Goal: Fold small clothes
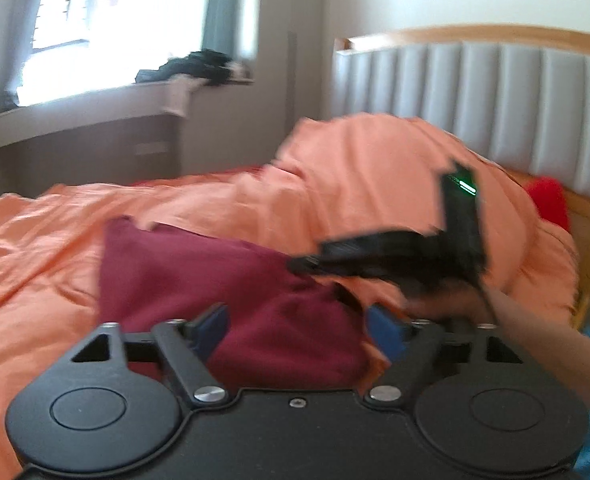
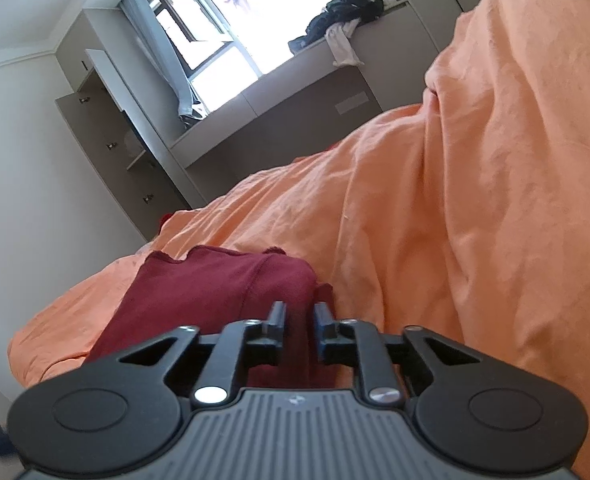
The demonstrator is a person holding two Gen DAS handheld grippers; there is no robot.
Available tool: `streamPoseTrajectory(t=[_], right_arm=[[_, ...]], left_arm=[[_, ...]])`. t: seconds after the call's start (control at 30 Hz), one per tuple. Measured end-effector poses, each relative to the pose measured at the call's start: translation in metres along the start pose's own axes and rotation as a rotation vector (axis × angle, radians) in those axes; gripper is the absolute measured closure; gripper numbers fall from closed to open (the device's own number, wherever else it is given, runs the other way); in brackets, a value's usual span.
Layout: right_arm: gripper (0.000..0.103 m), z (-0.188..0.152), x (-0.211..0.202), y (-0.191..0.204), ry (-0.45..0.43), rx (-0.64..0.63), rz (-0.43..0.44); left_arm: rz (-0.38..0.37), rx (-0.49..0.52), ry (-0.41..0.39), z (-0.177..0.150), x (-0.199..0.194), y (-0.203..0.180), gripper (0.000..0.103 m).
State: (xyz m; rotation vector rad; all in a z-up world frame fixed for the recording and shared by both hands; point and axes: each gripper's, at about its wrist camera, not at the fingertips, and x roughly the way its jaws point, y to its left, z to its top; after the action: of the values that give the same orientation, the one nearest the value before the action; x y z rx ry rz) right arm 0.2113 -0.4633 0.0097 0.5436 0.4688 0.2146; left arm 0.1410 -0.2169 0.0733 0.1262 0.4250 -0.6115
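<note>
A dark red garment (image 1: 231, 284) lies bunched on the orange bedspread (image 1: 55, 240). My left gripper (image 1: 299, 328) is open, its blue-padded fingers (image 1: 213, 326) spread wide over the garment's near edge. My right gripper (image 1: 315, 264) shows in the left wrist view, reaching in from the right to the garment's right edge. In the right wrist view my right gripper (image 2: 299, 316) has its fingers (image 2: 277, 314) close together with a fold of the red garment (image 2: 215, 284) pinched between them.
A large heap of orange bedding (image 1: 395, 176) rises behind the garment, also on the right in the right wrist view (image 2: 475, 200). A padded grey headboard (image 1: 495, 100) stands behind. A window ledge (image 1: 95, 104) holds dark clothes (image 1: 203, 66).
</note>
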Motion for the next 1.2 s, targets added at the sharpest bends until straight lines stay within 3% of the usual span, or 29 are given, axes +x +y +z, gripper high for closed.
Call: streamPoseTrajectory(t=[0.03,0.17,0.23,0.4,0.63,0.97,1.2], right_arm=[[0.042,-0.001,-0.002,0.000,0.005,-0.002,-0.011],[0.028,-0.006,-0.009,0.005,0.017,-0.032,-0.040],[0.017,-0.008,-0.012,0.007,0.017,-0.048,-0.057],[0.002,-0.012,-0.021,0.017,0.010,-0.105,-0.090],[0.000,-0.020,-0.019,0.021,0.063,-0.176,-0.134],[0.000,-0.042,-0.022,0.012,0.153,-0.130,-0.136],[0.000,-0.042,-0.027,0.000,0.209,-0.023,-0.055]], left_arm=[[0.032,-0.006,-0.005,0.002,-0.003,0.005,0.017],[0.146,-0.029,-0.002,0.008,-0.008,0.029,0.005],[0.186,-0.060,0.007,0.008,-0.009,0.042,0.003],[0.254,-0.133,0.047,0.005,-0.006,0.068,0.001],[0.261,-0.158,0.101,-0.011,-0.003,0.082,0.001],[0.202,-0.133,0.120,-0.036,-0.001,0.098,0.000],[0.101,-0.301,0.144,-0.048,0.003,0.127,0.000]])
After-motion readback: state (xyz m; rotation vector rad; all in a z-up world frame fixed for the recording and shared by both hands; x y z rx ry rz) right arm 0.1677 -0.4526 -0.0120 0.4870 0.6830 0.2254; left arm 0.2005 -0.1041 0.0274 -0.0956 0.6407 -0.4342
